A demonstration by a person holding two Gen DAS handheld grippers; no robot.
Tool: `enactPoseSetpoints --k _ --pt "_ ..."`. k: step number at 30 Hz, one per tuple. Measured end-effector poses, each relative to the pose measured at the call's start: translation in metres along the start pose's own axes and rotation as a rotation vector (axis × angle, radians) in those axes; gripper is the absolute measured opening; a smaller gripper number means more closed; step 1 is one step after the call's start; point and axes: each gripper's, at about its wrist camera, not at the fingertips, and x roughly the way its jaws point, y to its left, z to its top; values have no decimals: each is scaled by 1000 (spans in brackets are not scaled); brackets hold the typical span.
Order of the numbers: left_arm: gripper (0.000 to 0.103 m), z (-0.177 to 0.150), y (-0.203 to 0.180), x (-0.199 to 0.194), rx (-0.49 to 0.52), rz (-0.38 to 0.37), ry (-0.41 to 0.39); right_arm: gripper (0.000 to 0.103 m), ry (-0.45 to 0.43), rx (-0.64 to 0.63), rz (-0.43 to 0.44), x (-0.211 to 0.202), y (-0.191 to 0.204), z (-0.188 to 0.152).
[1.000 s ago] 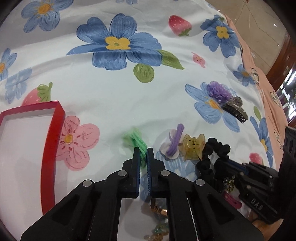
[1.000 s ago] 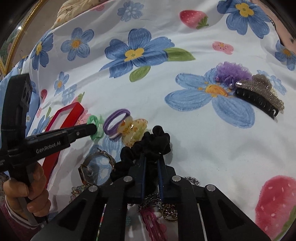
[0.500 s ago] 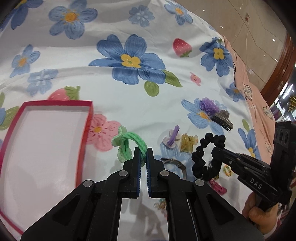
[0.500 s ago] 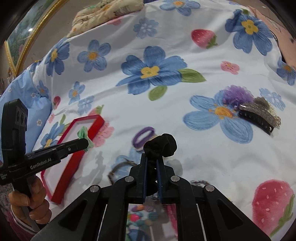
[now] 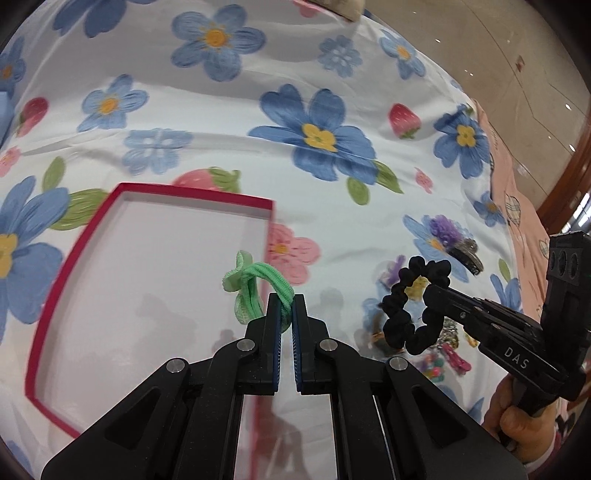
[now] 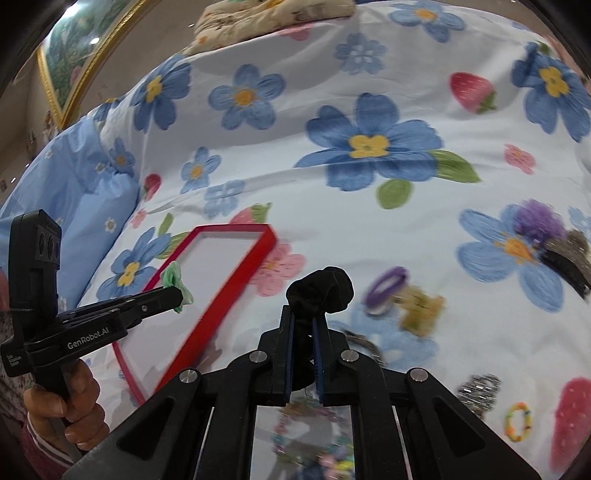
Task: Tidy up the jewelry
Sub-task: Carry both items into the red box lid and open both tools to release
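We see left tool (image 5: 286,306) pinching green tie (image 5: 255,286) above red tray (image 5: 48,306). Right tool (image 6: 303,325) pinching black scrunchie (image 6: 319,291), tray to its left. Other jewelry (image 6: 402,302) lies on bed (image 6: 295,177) right of both tools.

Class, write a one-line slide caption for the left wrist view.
Left tongs carry a green hair tie over the red tray; right tongs lift a black scrunchie.

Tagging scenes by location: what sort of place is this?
Probably a bedroom: the items lie on a floral bedsheet over a soft bed, with a pillow at its far end and a gold-framed picture on the wall.
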Motion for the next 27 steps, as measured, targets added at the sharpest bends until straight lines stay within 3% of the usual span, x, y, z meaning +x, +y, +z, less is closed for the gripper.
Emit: enactPoseSetpoints --k 13,21,27 --pt "4 9 71 3 -58 85 34 8 19 -86 128 53 66 28" --pt "4 32 111 38 -80 133 101 8 75 -111 179 113 97 46" --pt "4 44 126 67 -69 169 151 9 143 -94 178 157 94 54"
